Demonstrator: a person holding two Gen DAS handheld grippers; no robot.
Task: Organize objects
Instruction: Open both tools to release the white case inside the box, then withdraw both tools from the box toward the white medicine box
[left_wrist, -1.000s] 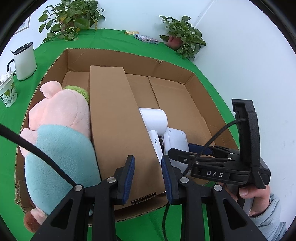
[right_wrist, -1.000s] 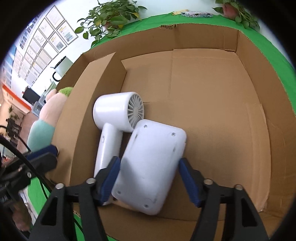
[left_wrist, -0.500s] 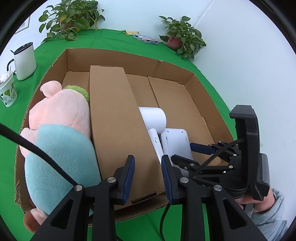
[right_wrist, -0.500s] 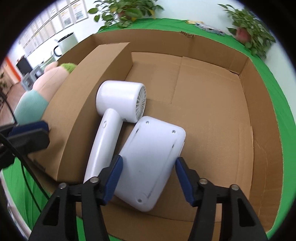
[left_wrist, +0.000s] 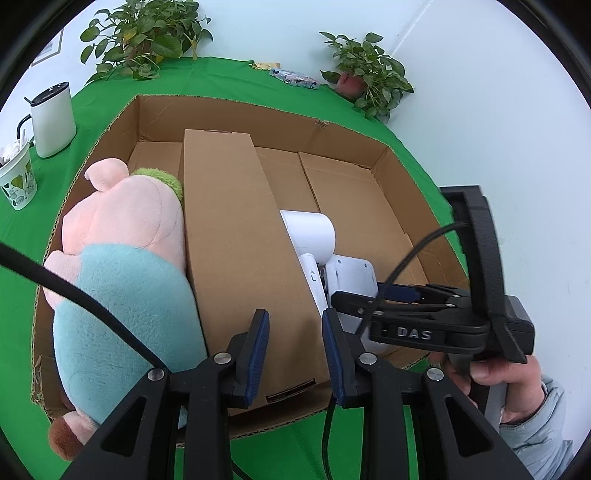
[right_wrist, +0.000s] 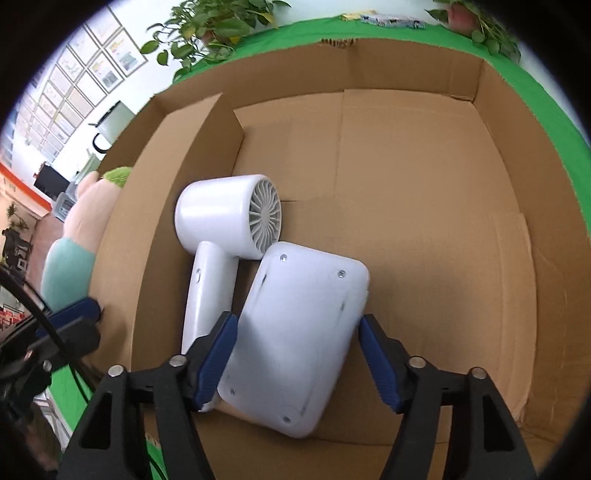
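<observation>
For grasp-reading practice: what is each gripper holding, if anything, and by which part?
Nothing is held. The right gripper is opening, jaws astride the white device at its near end, in the cardboard box; the left gripper is empty.

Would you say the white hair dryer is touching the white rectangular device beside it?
Touching: in the right wrist view, the hair dryer's grille end meets the upper corner of the white rectangular device, with no gap visible.

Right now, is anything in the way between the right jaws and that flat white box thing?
No, nothing visible is in the way. The flat white device lies on the cardboard box floor, already between the opening jaws of the right gripper. The white hair dryer lies beside it, leftward, toward the cardboard divider.
</observation>
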